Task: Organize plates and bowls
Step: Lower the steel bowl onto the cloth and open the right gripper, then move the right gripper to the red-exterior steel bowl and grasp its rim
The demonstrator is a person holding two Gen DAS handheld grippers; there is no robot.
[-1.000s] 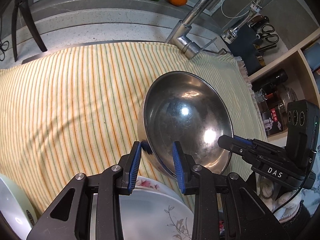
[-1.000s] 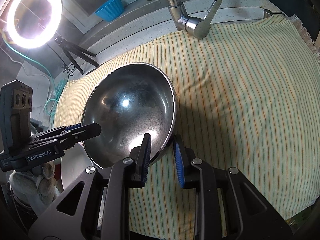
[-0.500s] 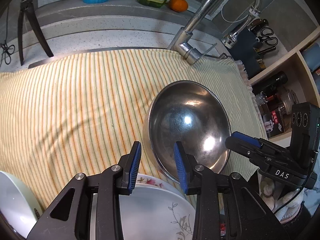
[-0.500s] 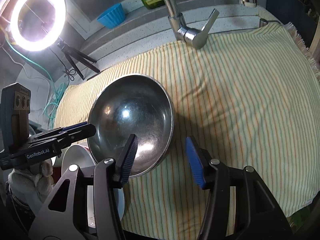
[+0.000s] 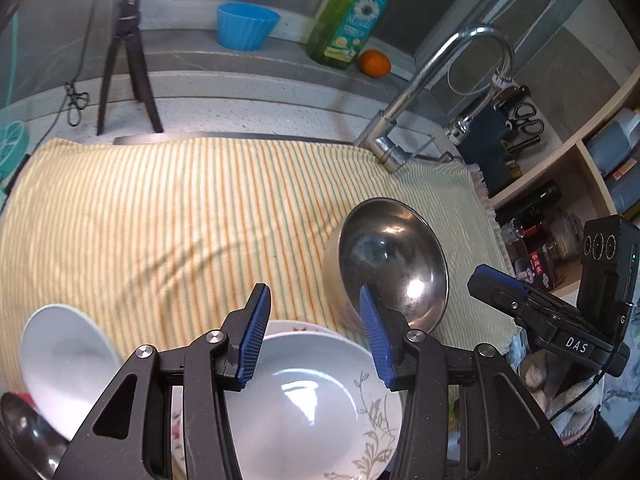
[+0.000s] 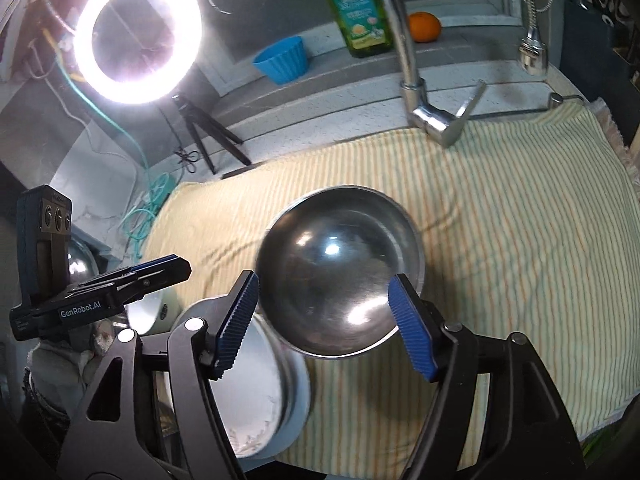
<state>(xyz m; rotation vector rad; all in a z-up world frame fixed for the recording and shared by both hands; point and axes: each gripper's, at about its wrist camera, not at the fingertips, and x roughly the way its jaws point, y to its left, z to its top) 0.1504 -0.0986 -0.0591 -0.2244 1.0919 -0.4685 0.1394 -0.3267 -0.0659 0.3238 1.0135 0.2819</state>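
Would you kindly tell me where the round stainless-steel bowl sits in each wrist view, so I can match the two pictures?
Left wrist view: the round stainless-steel bowl lies right of centre on the striped yellow cloth, just beyond the right-hand finger of the open left tongs.
Right wrist view: the bowl lies at centre, beyond the open right tongs.
Shared landmark: the orange fruit beside the green soap bottle.

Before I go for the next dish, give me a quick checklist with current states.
1. Steel bowl released on the towel: ok, neither gripper touches it.
2. Left gripper open and empty: ok.
3. Right gripper open and empty: ok.
4. Bowl sitting level: cannot tell, it looks tilted in the left view.
5. Leaf-pattern plate reachable under the left gripper: ok.
6. Towel space left of the bowl free: ok.
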